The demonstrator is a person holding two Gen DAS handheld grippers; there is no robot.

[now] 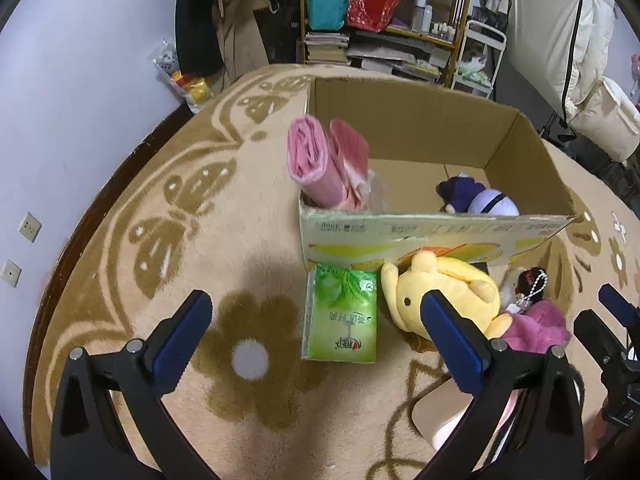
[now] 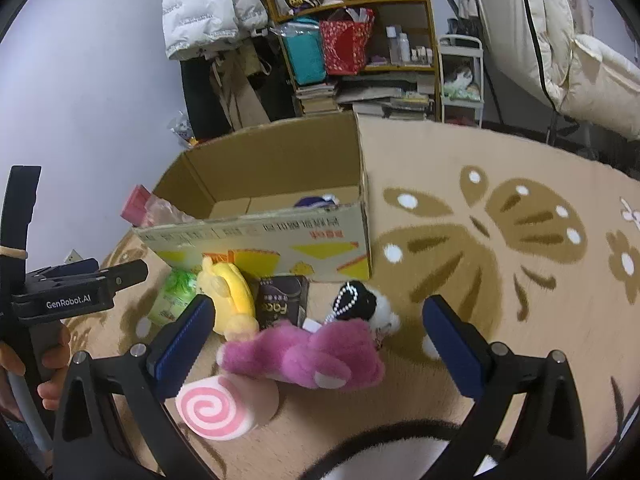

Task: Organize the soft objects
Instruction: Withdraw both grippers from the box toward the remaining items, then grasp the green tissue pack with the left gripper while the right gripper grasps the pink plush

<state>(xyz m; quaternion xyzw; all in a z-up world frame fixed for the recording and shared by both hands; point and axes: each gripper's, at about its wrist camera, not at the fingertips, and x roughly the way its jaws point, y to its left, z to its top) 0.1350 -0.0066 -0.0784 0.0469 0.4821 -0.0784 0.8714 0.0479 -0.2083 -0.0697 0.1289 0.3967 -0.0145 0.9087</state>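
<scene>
Black-and-white fur [image 2: 400,452] fills the bottom edge of the right wrist view, cut off so that its shape cannot be told. Just beyond it a pink swirl-roll plush [image 2: 218,410] lies on the carpet [image 1: 120,200], partly hidden behind a blue ribbed pad of the right tool [image 2: 316,344], which stands wide open and holds nothing. Between its fingers lies a fuzzy magenta plush [image 2: 308,354], and touching that a small black-and-white toy [image 2: 370,306] with a bead chain. A dark packet [image 2: 282,300] stands behind, its print too blurred to read. The yellow plush [image 1: 444,294] lies against the front wall of the cardboard box [image 1: 420,236], one side covered by a finger of the left tool [image 1: 316,330], which is also spread open and empty. Beside it a glossy green tissue pack [image 1: 340,314] lies flat, touching the box. Inside the box, a rolled pink cloth [image 1: 316,164] leans upright in the left corner, with crinkled clear plastic next to it, and a purple-and-white plush [image 1: 478,198] sits low at the right, half hidden by the wall. The carpet is short beige pile with brown butterflies and flowers. Cluttered shelves [image 2: 360,48] stand behind.
</scene>
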